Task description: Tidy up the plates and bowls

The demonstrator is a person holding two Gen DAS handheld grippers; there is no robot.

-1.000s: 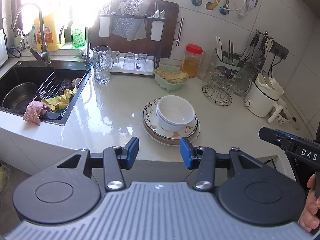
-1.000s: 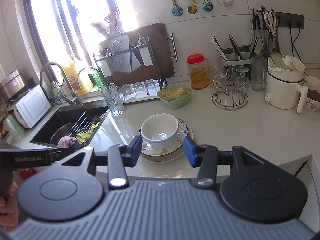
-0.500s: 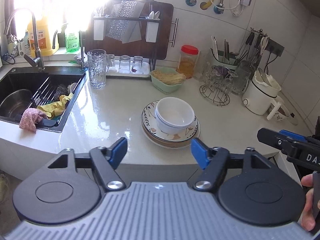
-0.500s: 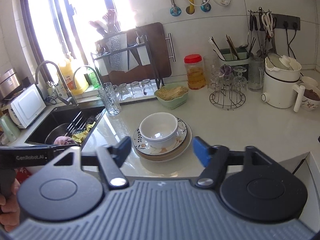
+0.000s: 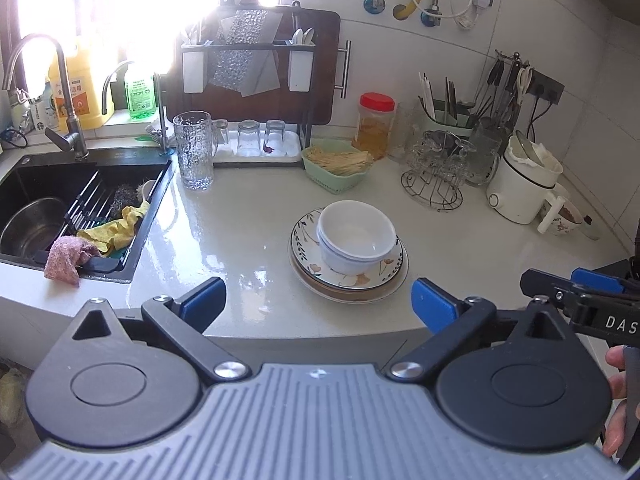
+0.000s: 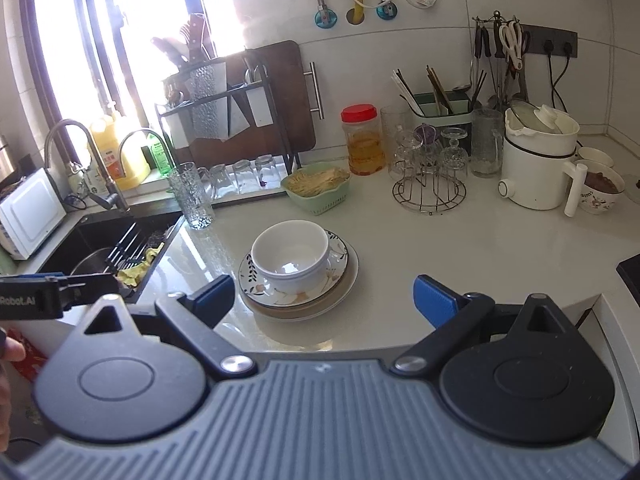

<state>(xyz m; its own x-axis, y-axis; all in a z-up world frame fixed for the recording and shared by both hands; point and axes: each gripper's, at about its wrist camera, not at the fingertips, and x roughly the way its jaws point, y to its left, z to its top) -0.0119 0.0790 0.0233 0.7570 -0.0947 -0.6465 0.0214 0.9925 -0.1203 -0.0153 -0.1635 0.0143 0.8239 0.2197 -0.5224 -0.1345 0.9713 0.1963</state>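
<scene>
Two white bowls (image 5: 356, 240) sit nested on a flower-patterned plate (image 5: 308, 236), which lies on at least one more plate, all on the pale counter (image 5: 240, 220). In the left wrist view my left gripper (image 5: 319, 302) hangs at the counter's near edge, short of the stack. Its jaws are opening wide and nothing is between them. The right wrist view shows the same bowls (image 6: 290, 252) and patterned plate (image 6: 336, 256) just beyond my right gripper (image 6: 324, 295). Those jaws are opening too, with nothing between them.
A black sink (image 5: 60, 184) with cloths and a steel pot lies at the left. Behind the stack stand a tall glass mug (image 5: 194, 152), a green basket (image 5: 336, 168), a wire glass rack (image 5: 436, 188) and a white electric pot (image 5: 524, 188).
The jaws of both grippers have spread from about half open to wide open. Both views have pulled back slightly from the stack. The dishes have not moved.
</scene>
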